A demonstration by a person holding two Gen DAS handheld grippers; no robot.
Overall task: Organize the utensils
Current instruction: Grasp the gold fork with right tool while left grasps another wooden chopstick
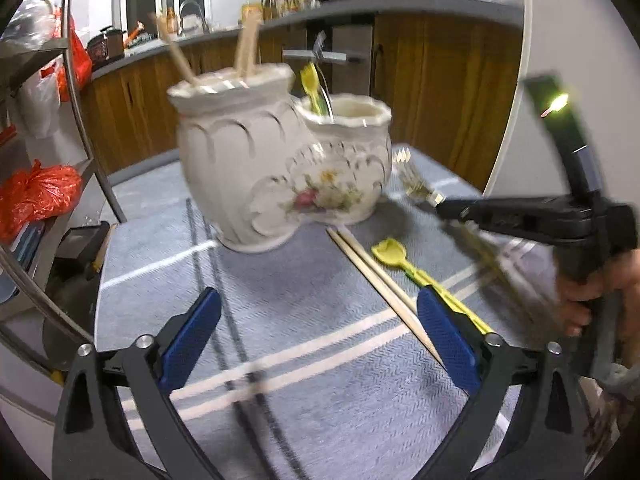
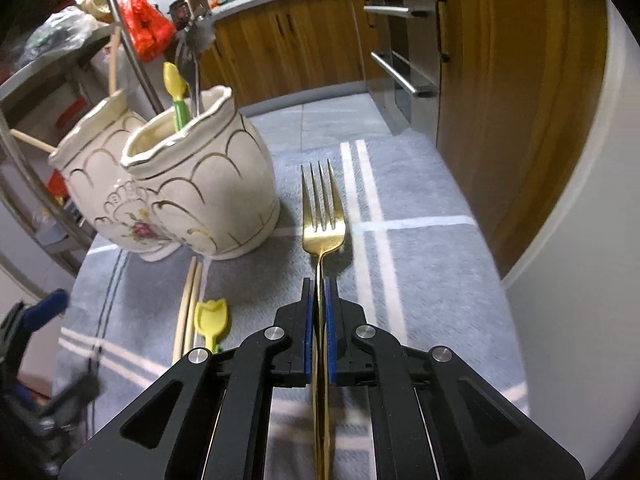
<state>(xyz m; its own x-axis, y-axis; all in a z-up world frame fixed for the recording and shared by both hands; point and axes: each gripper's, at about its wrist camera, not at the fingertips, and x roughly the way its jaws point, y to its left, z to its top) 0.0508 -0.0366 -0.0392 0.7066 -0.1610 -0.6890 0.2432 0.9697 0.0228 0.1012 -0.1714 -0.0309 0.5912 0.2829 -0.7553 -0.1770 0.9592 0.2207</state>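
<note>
A white ceramic double-pot holder [image 1: 280, 168] stands on the grey striped cloth [image 1: 280, 320]; it also shows in the right wrist view [image 2: 192, 192]. Its taller pot holds wooden chopsticks [image 1: 246, 46], its smaller pot a yellow spoon [image 1: 311, 80] and metal utensils. A pair of chopsticks [image 1: 380, 284] and a yellow tulip spoon [image 1: 416, 272] lie on the cloth. My left gripper [image 1: 320, 320] is open and empty above the cloth, right finger beside these chopsticks. My right gripper [image 2: 319, 292] is shut on a gold fork [image 2: 322, 216], tines forward, right of the holder.
A metal rack [image 1: 80, 120] with orange bags [image 1: 36, 192] stands on the left. Wooden kitchen cabinets [image 1: 440, 80] and a counter run behind the table. A white rounded wall or appliance [image 2: 580, 240] is at the right.
</note>
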